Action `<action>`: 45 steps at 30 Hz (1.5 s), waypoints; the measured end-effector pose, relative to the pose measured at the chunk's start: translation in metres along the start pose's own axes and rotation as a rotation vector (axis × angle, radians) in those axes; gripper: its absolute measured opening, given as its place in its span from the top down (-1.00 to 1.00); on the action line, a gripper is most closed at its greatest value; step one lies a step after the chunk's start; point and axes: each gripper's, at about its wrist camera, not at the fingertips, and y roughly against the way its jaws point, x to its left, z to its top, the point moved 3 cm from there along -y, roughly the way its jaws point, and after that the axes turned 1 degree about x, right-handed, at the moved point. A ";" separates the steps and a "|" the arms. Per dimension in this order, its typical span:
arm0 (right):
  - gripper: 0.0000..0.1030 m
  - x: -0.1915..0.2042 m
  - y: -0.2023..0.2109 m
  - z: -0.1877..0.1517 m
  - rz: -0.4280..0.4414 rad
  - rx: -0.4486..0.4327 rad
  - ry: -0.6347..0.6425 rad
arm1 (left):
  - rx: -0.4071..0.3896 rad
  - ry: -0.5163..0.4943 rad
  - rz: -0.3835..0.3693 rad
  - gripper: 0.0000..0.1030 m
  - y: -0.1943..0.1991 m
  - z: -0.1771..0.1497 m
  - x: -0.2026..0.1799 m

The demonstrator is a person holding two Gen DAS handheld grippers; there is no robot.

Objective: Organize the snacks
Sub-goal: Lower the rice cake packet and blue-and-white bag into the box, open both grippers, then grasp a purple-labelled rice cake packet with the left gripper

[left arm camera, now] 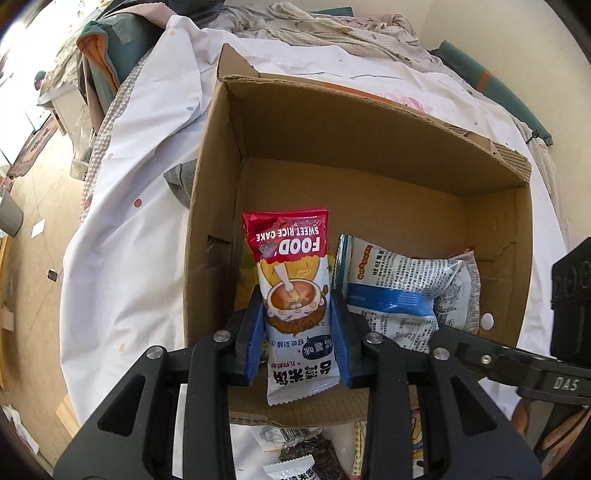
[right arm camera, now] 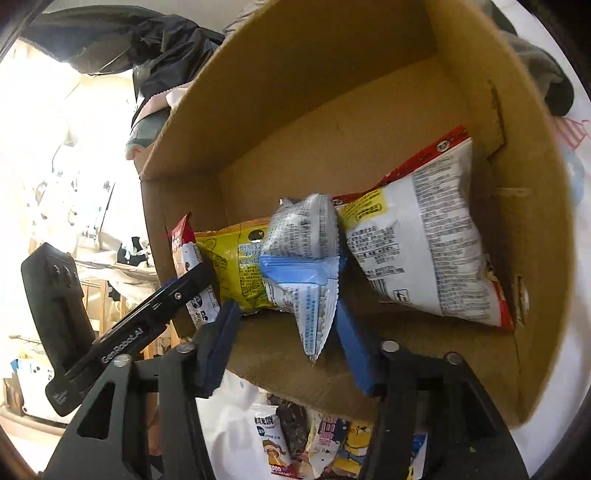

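Observation:
An open cardboard box [left arm camera: 332,125] stands on a white bedsheet. My left gripper [left arm camera: 299,314] is shut on a red and white sweet rice cake packet [left arm camera: 291,280] and holds it over the box's near left part. My right gripper [right arm camera: 284,314] is open around a blue and white snack bag [right arm camera: 306,266] that reaches into the box [right arm camera: 295,92]; its fingers stand apart from the bag. A yellow bag [right arm camera: 232,258] and a red and white bag [right arm camera: 424,243] lie inside. The blue and white bag also shows in the left wrist view [left arm camera: 399,291].
Several small snack packets [right arm camera: 306,439] lie on the sheet in front of the box, also in the left wrist view [left arm camera: 295,454]. Rumpled bedding [left arm camera: 332,33] lies behind the box. The floor [left arm camera: 33,221] is to the left.

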 end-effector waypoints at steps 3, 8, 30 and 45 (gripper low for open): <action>-0.13 0.000 0.017 -0.003 -0.038 -0.028 0.014 | -0.005 -0.001 0.001 0.44 0.001 -0.001 0.001; -0.33 0.001 0.044 -0.007 -0.050 -0.070 0.017 | -0.016 0.000 -0.016 0.38 0.003 -0.002 -0.001; -0.79 -0.002 0.077 -0.028 -0.123 -0.146 0.012 | -0.114 -0.001 0.019 -0.64 0.052 -0.028 0.009; -0.79 0.000 0.060 -0.071 -0.167 -0.090 0.019 | 0.053 0.155 0.034 -0.64 0.043 -0.117 0.026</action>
